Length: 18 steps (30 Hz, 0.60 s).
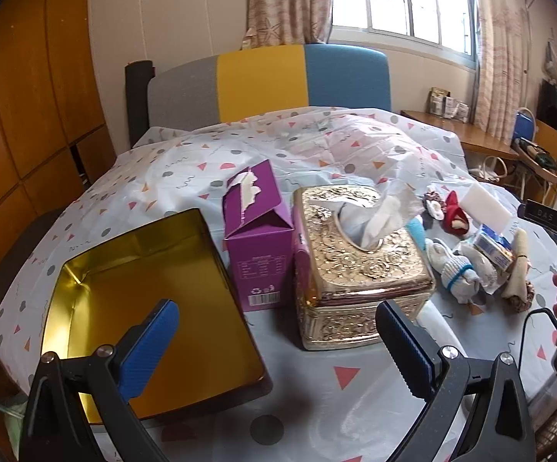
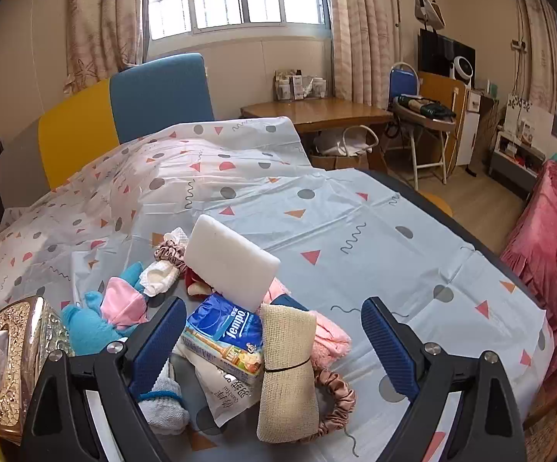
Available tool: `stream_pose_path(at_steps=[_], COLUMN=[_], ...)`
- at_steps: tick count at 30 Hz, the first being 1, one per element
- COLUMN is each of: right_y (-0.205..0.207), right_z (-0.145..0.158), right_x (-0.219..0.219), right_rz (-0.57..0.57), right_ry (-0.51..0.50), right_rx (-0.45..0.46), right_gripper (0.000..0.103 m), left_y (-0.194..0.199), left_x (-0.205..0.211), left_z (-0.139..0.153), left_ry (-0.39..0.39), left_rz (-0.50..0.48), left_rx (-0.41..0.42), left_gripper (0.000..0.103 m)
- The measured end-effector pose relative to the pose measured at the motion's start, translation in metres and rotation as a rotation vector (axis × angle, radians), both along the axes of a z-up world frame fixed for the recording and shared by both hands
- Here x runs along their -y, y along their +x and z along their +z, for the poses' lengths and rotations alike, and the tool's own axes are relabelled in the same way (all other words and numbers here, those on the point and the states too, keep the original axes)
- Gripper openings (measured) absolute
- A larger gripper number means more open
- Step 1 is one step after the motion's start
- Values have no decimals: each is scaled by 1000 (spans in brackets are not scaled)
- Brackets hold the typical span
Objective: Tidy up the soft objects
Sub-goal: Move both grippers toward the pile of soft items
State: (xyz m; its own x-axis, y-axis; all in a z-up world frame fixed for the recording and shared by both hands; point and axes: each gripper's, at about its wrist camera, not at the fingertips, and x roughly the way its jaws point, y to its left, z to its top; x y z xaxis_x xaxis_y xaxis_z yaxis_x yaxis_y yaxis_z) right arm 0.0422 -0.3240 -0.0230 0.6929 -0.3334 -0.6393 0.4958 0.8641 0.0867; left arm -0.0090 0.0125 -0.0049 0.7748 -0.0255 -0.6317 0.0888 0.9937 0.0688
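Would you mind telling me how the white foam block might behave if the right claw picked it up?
The white foam block looks light and squashy, so it likely dents under pinching. It leans on the tissue pack, so lifting may nudge that.

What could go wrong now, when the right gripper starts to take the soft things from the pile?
The white sponge leans on the pile, so pulling the tissue pack under it could tip it over. The right gripper is open over several overlapping things, so it may grab two together. The tin lies beyond the gold box, which could be bumped.

the white sponge [image 2: 232, 265] hides part of the tissue pack [image 2: 226, 337], and the gold tissue box [image 2: 20, 362] is cut off at the left edge.
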Motion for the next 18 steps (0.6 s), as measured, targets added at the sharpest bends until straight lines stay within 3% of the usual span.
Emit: stream_pose_path(at_steps=[7, 10, 18], right_y=[2, 3, 2], right_z=[-6, -10, -15], right_x=[11, 16, 20], right_rz=[-36, -42, -44], right_ry=[51, 88, 133], right_rx=[-35, -50, -71], right_gripper=[94, 94, 94], left_y=[1, 1, 17], left_x=[9, 20, 60], left_z=[15, 23, 42], left_ry=[-73, -49, -29], left_rz=[-128, -185, -372], left_rx=[-11, 13, -20], left_gripper=[103, 103, 103])
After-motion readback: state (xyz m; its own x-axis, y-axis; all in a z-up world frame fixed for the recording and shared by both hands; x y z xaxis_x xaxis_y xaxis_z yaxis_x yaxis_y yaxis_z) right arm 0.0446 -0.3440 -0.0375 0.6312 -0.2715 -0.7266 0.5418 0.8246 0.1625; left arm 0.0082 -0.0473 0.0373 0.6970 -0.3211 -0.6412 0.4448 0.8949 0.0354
